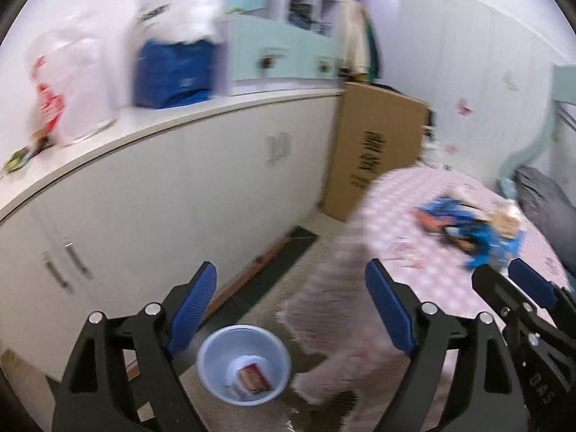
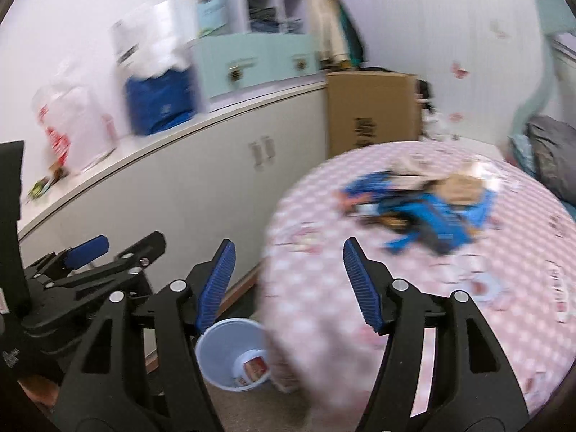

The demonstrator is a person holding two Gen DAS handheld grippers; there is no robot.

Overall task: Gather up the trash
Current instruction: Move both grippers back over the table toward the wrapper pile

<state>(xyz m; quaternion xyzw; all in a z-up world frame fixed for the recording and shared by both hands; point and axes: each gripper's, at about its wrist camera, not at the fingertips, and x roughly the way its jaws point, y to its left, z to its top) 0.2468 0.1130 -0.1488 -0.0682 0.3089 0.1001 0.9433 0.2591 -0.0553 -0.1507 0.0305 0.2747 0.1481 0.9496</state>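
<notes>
A: Looking down from the left gripper [image 1: 291, 302], what did you see on the floor?

B: A pale blue bin [image 1: 244, 363] stood on the floor between the white cabinet [image 1: 162, 194] and the hanging edge of the pink checked bedspread [image 1: 424, 194]. A red and white packet [image 1: 253, 378] lay in the bottom of it.

A: Were the tongs holding anything?

B: No. The left gripper's blue pads [image 1: 192, 313] stood wide apart with nothing between them, only the bin and floor far beyond. The right gripper [image 2: 288, 280] was also released and empty, its jaws parted over the edge of the bed.

A: Where was the rest of the trash?

B: A heap of blue and orange wrappers [image 2: 421, 212] with some brown paper [image 2: 462, 185] lay on top of the bedspread, well apart from both grippers.

A: Anything else around?

B: A tall cardboard box [image 2: 370, 111] stood at the end of the cabinet. On the cabinet top were a blue bag [image 1: 172, 72] and a clear plastic bag with red print [image 1: 68, 82], both blurred.
</notes>
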